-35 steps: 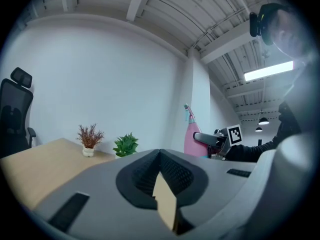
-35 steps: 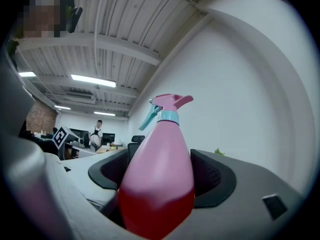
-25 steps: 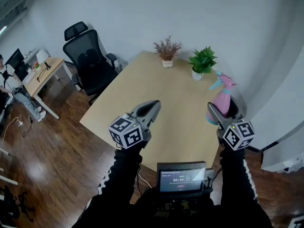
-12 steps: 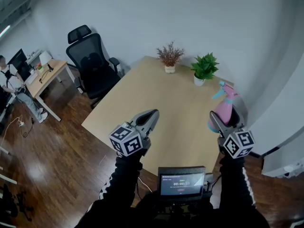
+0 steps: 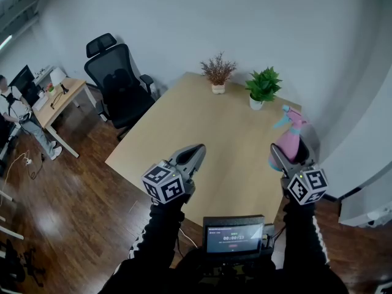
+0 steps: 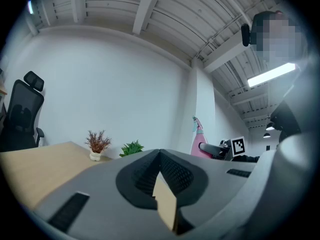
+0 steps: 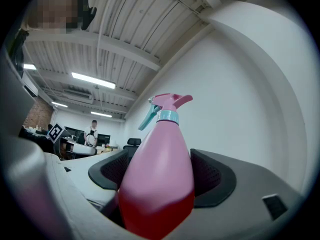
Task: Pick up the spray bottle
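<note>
Two grippers show low in the head view. The left gripper (image 5: 196, 153), at lower centre, is pressed together on nothing. The right gripper (image 5: 286, 152), at lower right, pinches the pink spray bottle (image 5: 289, 135) across its wide lower body. The bottle stands upright and centred between the pads, with its teal trigger toward the upper left. It sits over the right edge of the table (image 5: 202, 121); whether its base has cleared the top cannot be told. The smooth, rounded body could slip, so a firm squeeze and a straight, level lift would suit. A green potted plant (image 5: 263, 86) stands farther back.
</note>
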### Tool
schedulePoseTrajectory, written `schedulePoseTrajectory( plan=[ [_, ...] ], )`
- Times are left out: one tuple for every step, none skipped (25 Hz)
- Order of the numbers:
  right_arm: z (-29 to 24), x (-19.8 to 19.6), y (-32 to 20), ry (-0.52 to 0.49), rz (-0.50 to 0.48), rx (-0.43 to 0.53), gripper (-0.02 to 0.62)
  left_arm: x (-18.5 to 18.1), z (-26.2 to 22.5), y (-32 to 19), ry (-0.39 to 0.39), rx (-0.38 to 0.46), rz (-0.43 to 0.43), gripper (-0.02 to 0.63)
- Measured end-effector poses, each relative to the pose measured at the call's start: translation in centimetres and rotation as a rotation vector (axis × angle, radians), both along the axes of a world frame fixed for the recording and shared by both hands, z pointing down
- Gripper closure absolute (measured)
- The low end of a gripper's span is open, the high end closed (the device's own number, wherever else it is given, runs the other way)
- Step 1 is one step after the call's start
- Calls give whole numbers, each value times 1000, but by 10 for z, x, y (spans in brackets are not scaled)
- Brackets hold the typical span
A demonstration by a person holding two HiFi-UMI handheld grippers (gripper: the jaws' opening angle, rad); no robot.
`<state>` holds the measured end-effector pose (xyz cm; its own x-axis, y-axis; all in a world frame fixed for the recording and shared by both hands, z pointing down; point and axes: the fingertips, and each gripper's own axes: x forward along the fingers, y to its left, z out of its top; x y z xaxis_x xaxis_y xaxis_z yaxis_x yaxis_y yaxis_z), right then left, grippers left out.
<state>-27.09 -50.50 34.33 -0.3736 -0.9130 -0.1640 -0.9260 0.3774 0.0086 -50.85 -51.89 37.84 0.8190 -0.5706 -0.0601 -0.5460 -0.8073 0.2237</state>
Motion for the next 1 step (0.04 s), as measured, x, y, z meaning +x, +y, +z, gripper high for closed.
schedulePoseTrajectory(
  plan=[
    [0, 0, -1, 0, 0, 1, 229, 0, 0, 0, 0, -1, -1, 604]
  ],
)
